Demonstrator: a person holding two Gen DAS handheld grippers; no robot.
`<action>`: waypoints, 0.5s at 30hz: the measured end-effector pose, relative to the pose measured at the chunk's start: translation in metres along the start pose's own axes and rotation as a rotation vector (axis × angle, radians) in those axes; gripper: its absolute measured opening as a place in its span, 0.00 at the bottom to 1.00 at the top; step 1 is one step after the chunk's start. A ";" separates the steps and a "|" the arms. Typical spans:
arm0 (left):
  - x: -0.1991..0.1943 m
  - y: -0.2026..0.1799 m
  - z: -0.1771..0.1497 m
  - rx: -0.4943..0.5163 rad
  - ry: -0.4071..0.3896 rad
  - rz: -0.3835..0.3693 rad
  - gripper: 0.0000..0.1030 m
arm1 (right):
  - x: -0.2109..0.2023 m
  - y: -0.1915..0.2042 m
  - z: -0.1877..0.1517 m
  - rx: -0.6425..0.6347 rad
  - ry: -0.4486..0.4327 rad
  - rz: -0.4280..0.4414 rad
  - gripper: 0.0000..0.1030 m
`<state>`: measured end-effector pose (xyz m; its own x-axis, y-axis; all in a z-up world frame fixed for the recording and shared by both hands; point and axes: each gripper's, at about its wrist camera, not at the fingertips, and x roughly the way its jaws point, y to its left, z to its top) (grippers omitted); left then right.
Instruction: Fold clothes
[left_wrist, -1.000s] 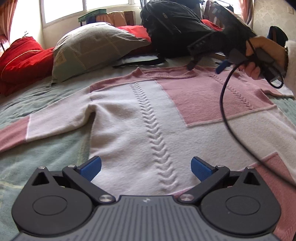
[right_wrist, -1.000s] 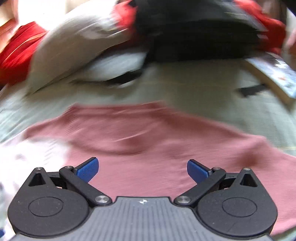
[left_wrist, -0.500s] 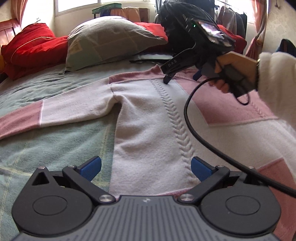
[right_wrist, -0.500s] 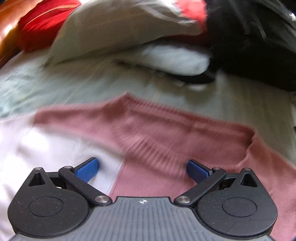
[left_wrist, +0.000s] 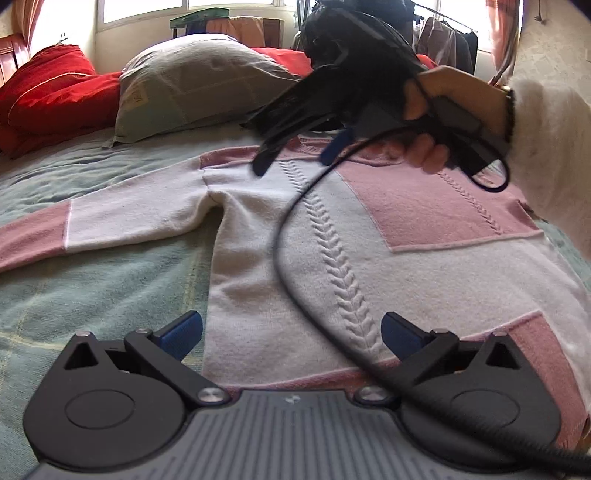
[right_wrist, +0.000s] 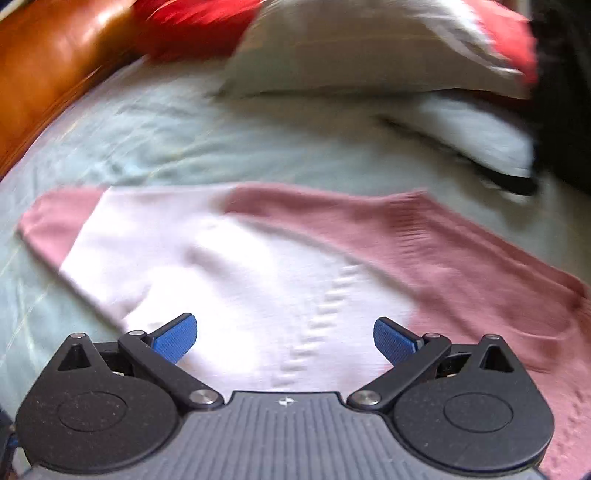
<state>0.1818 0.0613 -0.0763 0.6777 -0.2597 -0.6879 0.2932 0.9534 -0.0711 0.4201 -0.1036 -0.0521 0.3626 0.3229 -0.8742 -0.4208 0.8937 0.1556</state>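
Since your right gripper (left_wrist: 295, 158) swung leftward over the sweater (left_wrist: 332, 236) (toward its left shoulder), both tongs wide, left gripper (left_wrist: 291, 332) incl.: fold pending.

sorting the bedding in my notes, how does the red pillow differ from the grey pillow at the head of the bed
The red pillow is bright red with thin pale piping; the grey pillow is muted grey-green with faint pale lines. The red pillow sits furthest left by the wooden headboard; the grey pillow sits nearer the middle, just beyond the sweater. The grey pillow overlaps the red one's edge. Both rest on the pale green bedspread.
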 end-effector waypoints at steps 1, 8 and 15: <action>0.001 0.001 -0.001 -0.003 0.004 -0.001 0.99 | 0.009 0.006 0.001 -0.018 0.008 -0.019 1.00; 0.004 0.011 -0.008 -0.030 0.025 -0.006 0.99 | 0.053 0.021 0.020 -0.052 -0.109 -0.149 1.00; 0.006 0.007 -0.002 -0.029 0.004 -0.041 0.99 | 0.039 0.001 0.028 0.012 -0.190 -0.098 1.00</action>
<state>0.1869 0.0666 -0.0820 0.6628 -0.2980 -0.6870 0.3008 0.9461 -0.1202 0.4567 -0.0811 -0.0728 0.5524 0.2860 -0.7830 -0.3659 0.9272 0.0806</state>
